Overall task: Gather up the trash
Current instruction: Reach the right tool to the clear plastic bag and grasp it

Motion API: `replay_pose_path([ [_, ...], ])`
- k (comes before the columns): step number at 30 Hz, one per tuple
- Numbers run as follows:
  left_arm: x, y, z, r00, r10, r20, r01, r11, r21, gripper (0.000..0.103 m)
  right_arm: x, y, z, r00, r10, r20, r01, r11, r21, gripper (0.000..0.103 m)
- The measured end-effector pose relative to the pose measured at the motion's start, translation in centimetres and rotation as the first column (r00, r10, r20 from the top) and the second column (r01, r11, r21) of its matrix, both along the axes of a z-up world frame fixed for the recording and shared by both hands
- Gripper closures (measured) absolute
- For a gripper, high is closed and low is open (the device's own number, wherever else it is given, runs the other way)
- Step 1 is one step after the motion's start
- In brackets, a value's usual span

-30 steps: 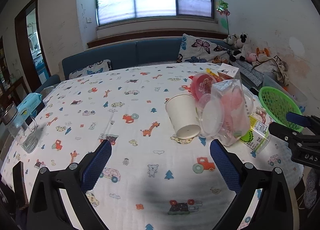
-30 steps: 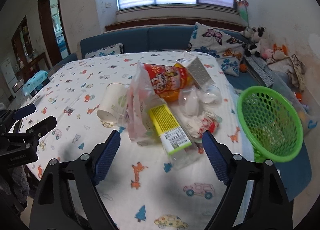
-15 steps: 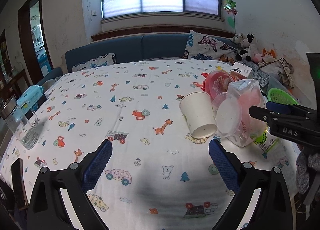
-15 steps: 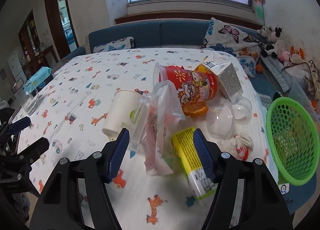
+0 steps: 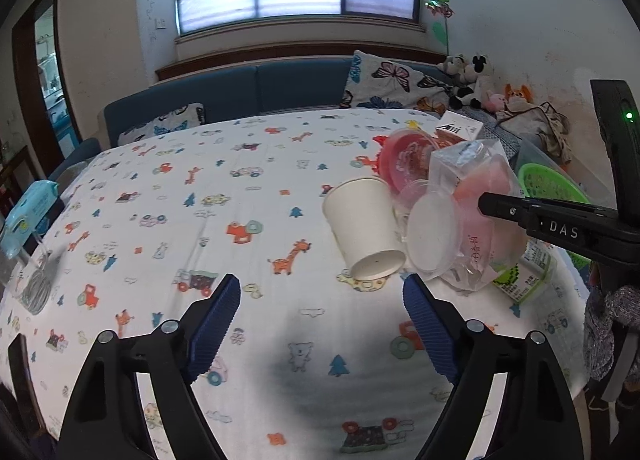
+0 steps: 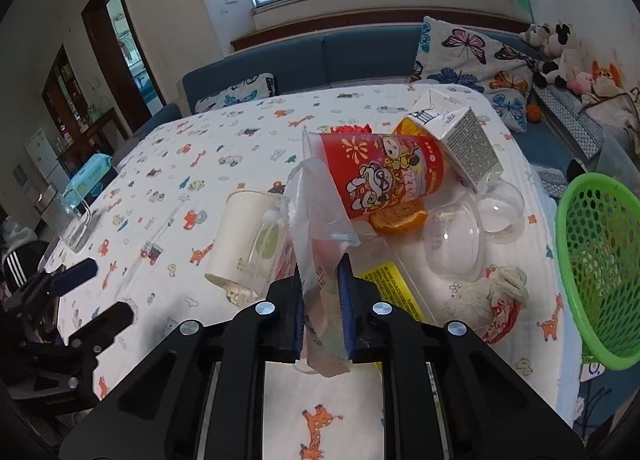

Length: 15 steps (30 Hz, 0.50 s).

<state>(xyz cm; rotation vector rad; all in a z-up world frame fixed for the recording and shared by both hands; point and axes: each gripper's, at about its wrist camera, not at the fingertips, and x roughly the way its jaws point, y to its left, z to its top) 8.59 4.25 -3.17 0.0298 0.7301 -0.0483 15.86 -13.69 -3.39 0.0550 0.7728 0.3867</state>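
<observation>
Right wrist view, nearest: the right tongs (image 6: 322,306) are clenched on a clear plastic bag (image 6: 316,220), its thin film pinched between the two blue pads (image 6: 345,292). The bag is crumpled and translucent, with pink contents and red print showing through; it stands up from the near edge of the trash pile on the desk (image 6: 240,148), which wears a white cloth printed with cars, giraffes and trees. A second ago these tongs were spread wide and short of the pile; half a second ago they had narrowed around the bag; they now grip it.

Just left of the bag a white paper cup (image 6: 240,240) lies on its side. Under and to the right of the bag lies a clear bottle with a yellow label (image 6: 384,284). Further right are a crumpled wrapper (image 6: 496,296) and clear dome lids (image 6: 452,244). Beyond the bag a red printed cup (image 6: 380,176) lies tipped over, touching a white carton (image 6: 460,132) on its far side. A green basket (image 6: 596,260) sits at the right edge of the desk.

Left wrist view: the left tongs (image 5: 322,318) are released, jaws wide apart and empty, above bare cloth near the cup, much as a second ago. The right tongs enter from the right, reaching into the bag. A blue sofa (image 5: 256,88) lies beyond the desk.
</observation>
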Motion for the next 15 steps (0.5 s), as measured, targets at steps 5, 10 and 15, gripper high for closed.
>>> replay_pose_path([
  [5,0.7,-1.3,-0.1,0.998,-0.056,-0.005,0.056,0.998,-0.037,0.027,-0.9,-0.9,1.5,0.999,-0.014,0.039,0.014,1.000,0.006,0.089],
  [10,1.3,-2.9,-0.3,0.994,-0.107,-0.007,0.107,0.993,-0.040,0.032,-1.5,-2.3,2.9,0.997,-0.026,0.068,0.025,1.000,0.009,0.089],
  [15,2.3,-4.4,-0.6,0.985,-0.171,-0.019,0.170,0.984,-0.052,0.037,-1.7,-3.2,3.2,0.997,-0.037,0.069,0.035,0.999,0.022,0.089],
])
